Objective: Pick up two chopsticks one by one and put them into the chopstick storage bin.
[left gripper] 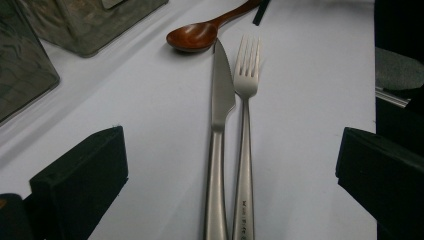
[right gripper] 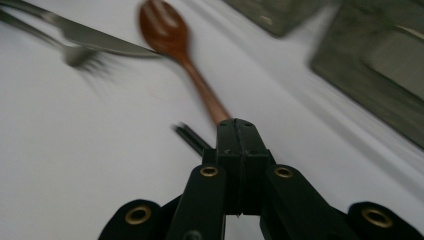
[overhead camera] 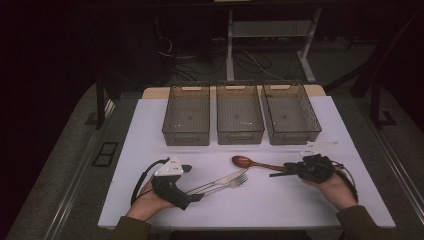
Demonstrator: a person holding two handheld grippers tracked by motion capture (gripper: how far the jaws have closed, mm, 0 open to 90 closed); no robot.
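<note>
Three mesh bins (overhead camera: 239,120) stand empty, so no sorting is done. The right gripper (right gripper: 239,131) has its jaws closed on the wooden spoon's (right gripper: 172,45) handle; the left gripper (left gripper: 227,175), spread wide, straddles the knife (left gripper: 219,130) and fork (left gripper: 245,140) on the table (overhead camera: 280,200).

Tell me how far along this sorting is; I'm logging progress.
Nothing is sorted yet: the three bins look empty. In hand: the right gripper is shut on the spoon handle. The left gripper is open, with the knife and fork between its fingers, both flat on the table.
</note>
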